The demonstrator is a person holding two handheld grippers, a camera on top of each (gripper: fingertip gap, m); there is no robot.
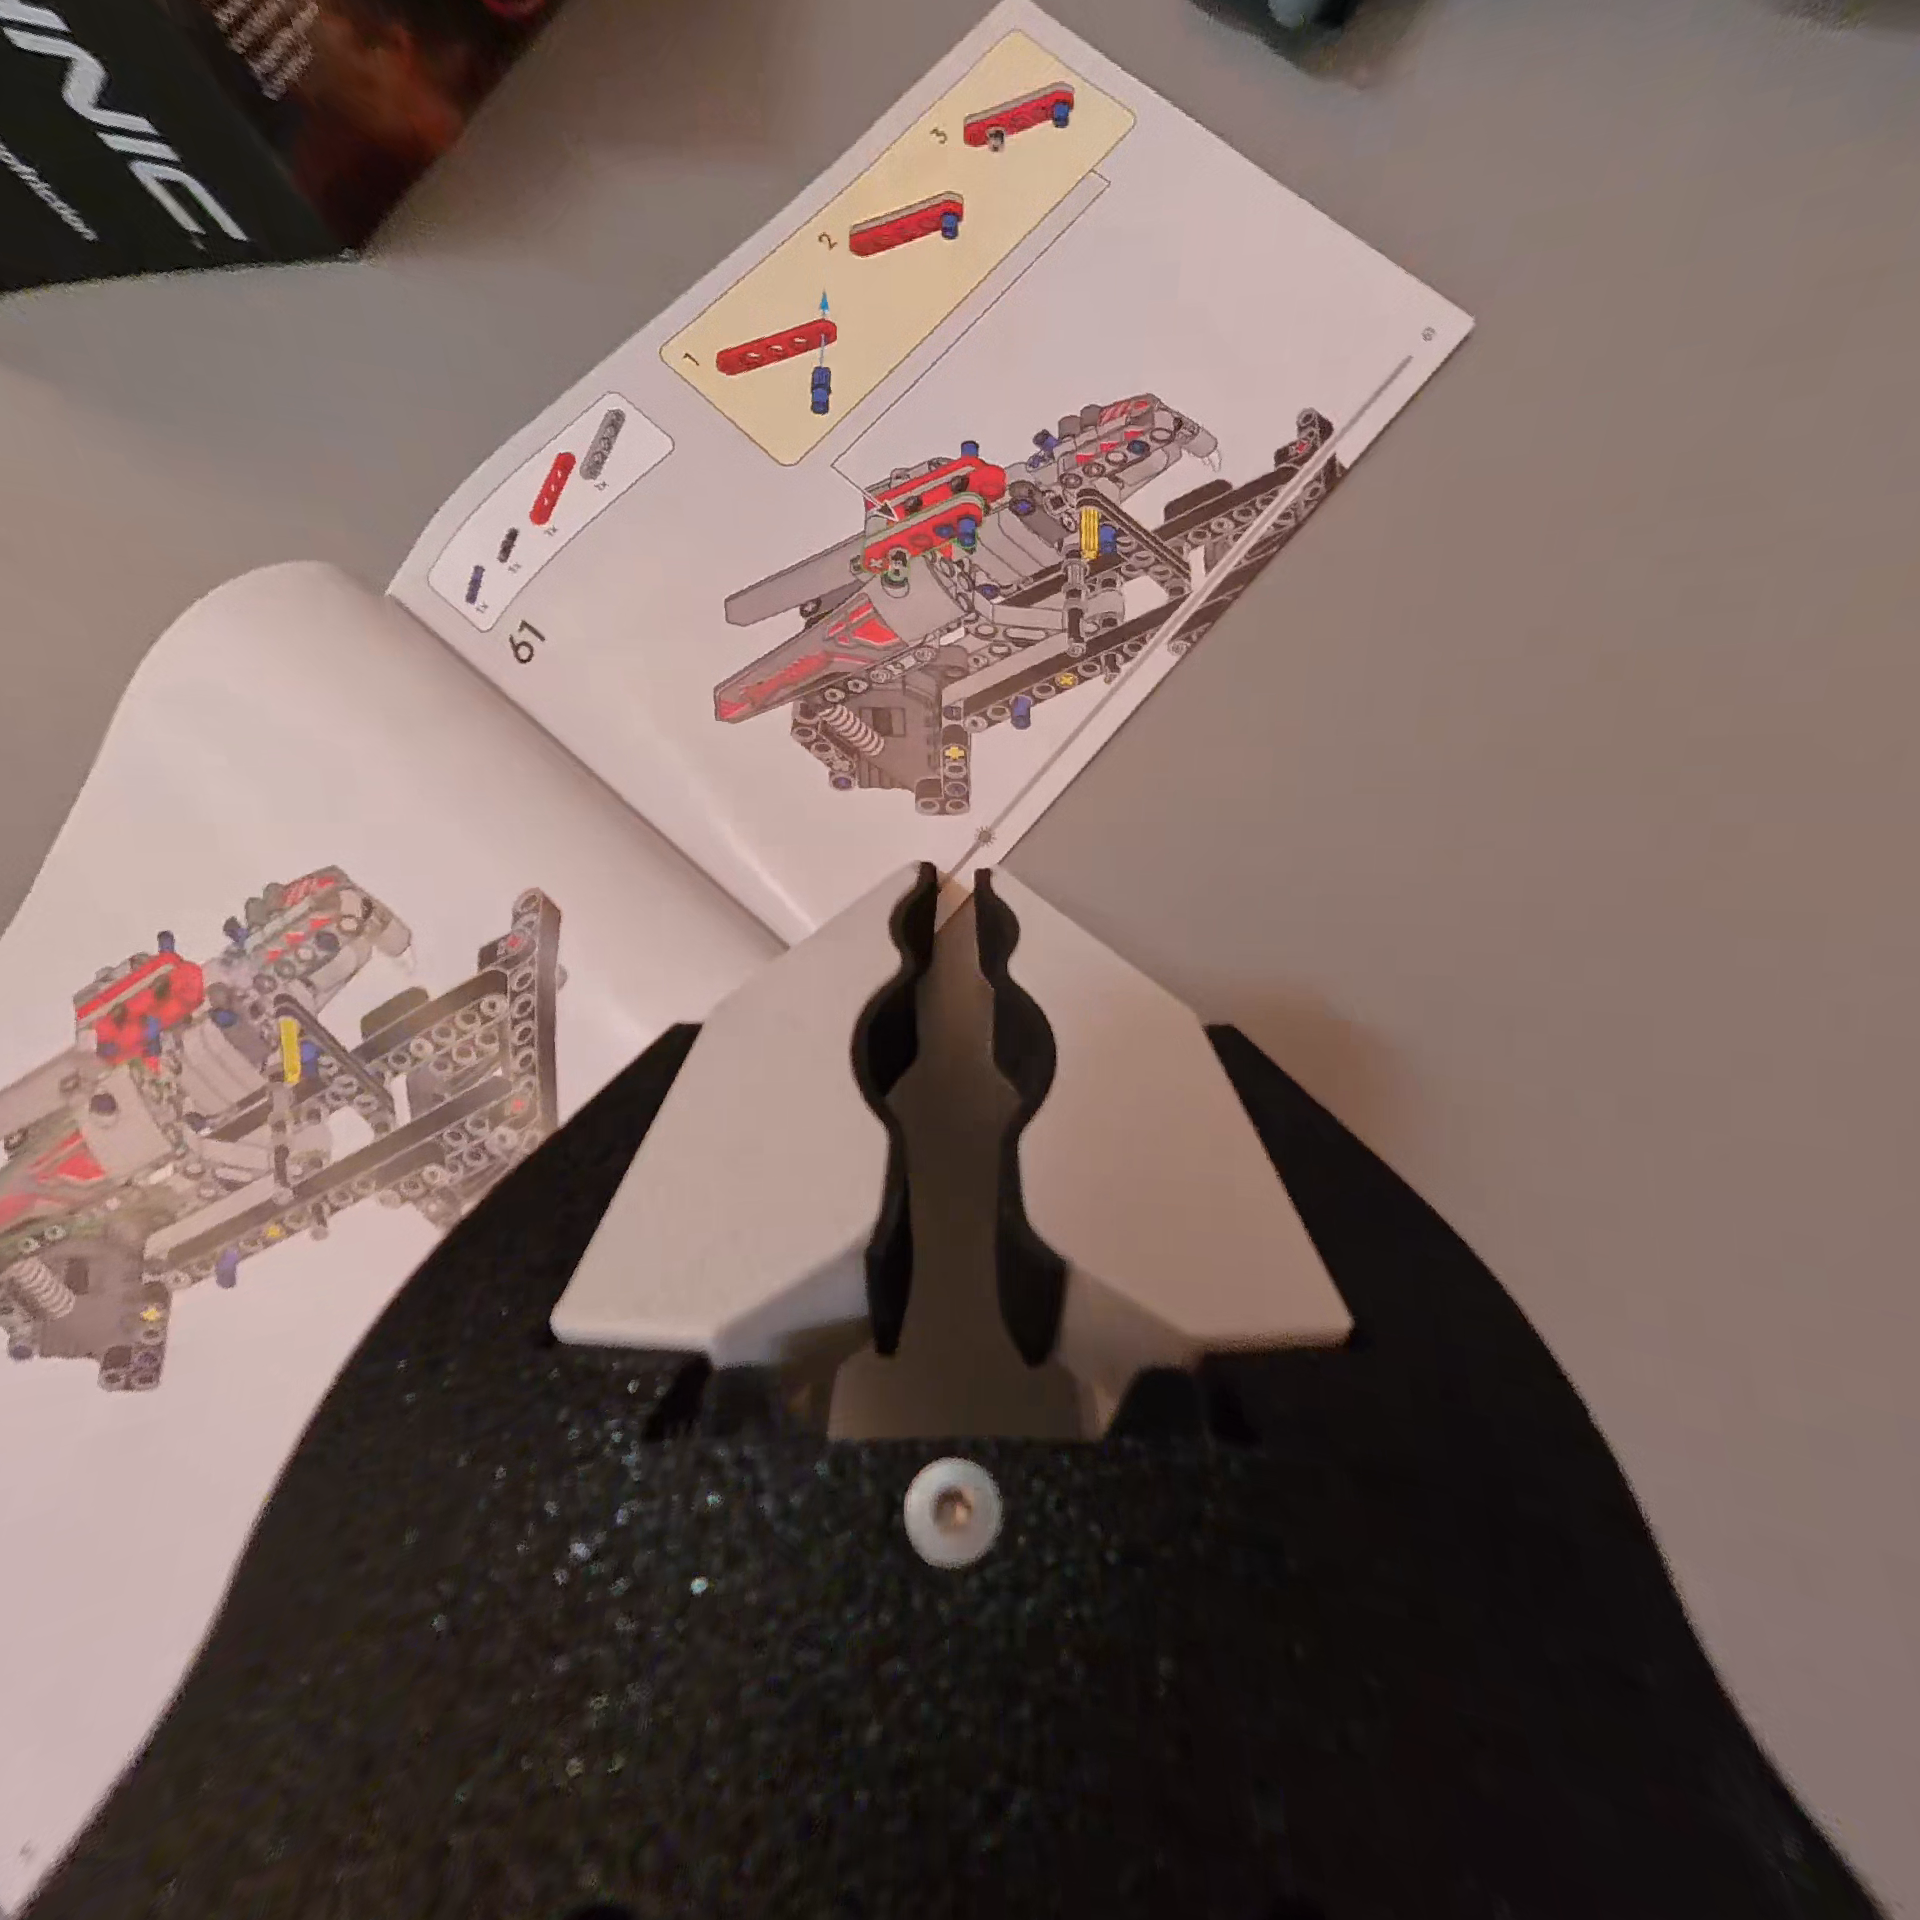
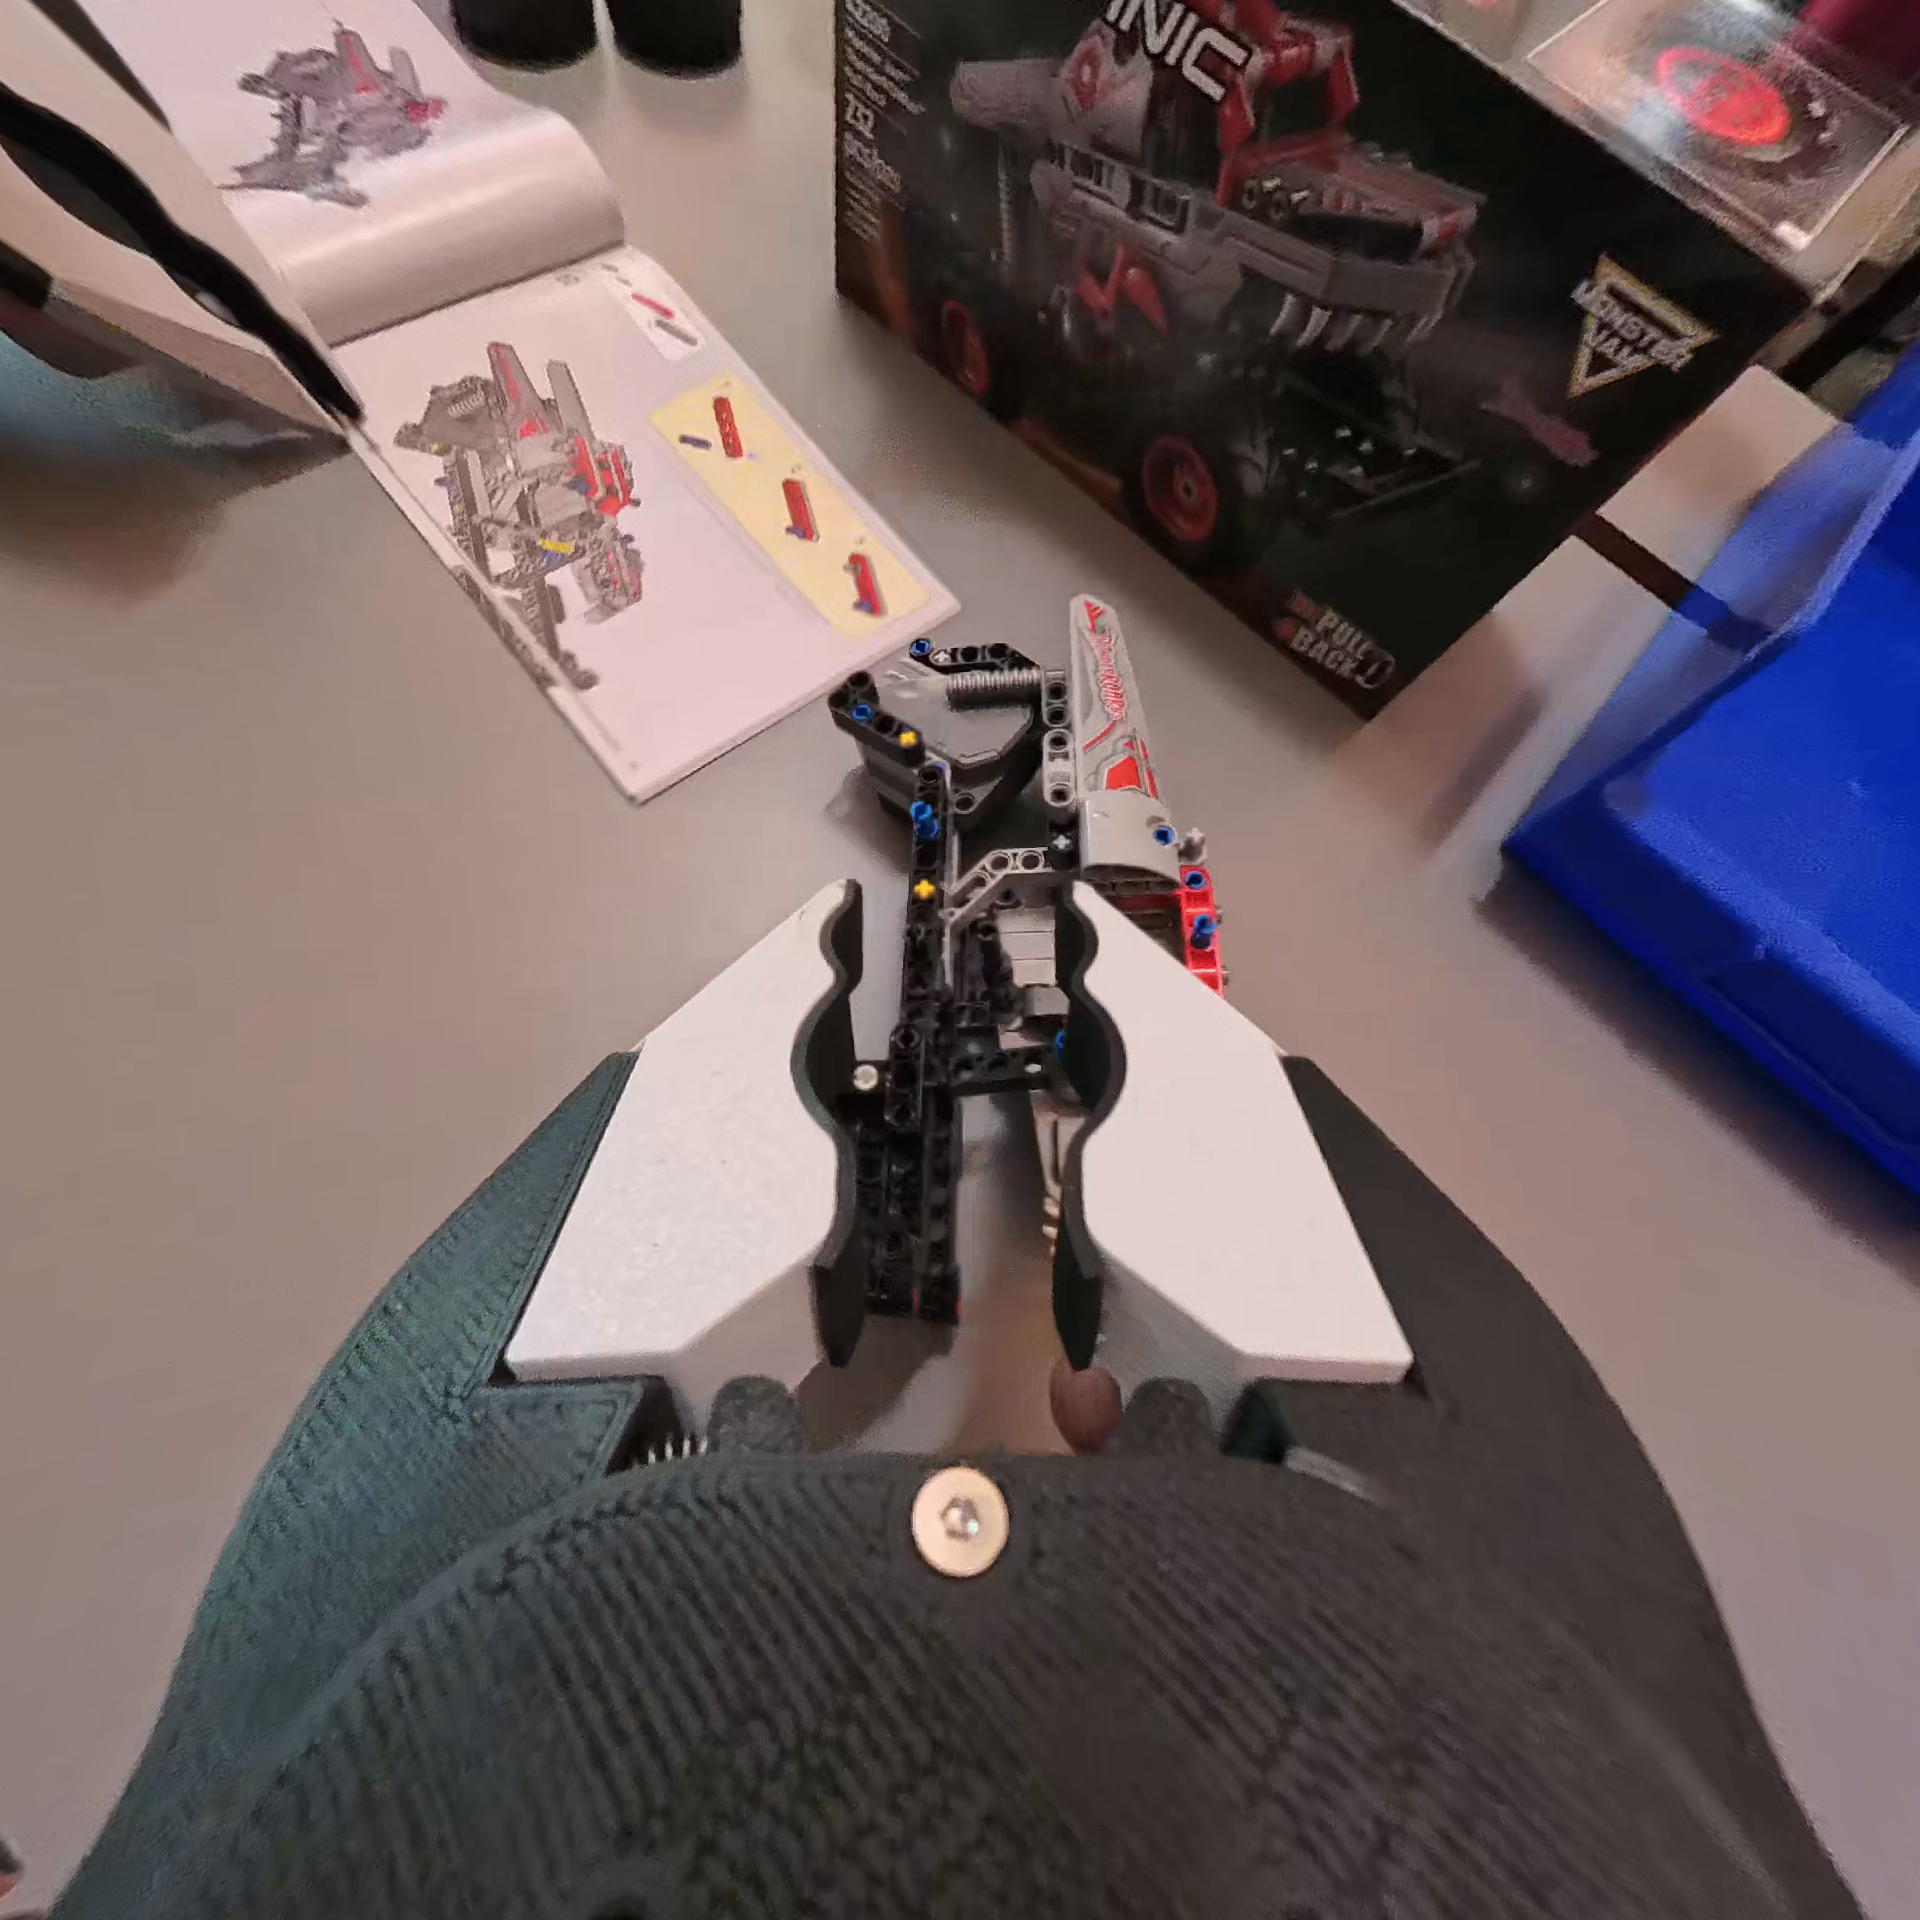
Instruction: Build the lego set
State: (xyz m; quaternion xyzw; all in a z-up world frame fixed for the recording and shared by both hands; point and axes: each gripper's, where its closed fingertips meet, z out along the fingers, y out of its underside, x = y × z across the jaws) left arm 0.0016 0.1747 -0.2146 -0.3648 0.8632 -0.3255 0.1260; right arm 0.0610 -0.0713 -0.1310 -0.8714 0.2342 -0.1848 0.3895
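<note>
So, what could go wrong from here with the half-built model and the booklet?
1. The right claw straddles the half-built model with its jaws open; closing on the thin black beams may bend or pop pieces loose.
2. The left claw, nearly shut, sits at the edge of the instruction booklet; it may crease or shift the page.
3. The model lies close to the set box; pushing it forward may knock it against the box.

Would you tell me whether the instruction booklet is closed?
No, the instruction booklet lies open on the table, both pages showing build diagrams.
</note>
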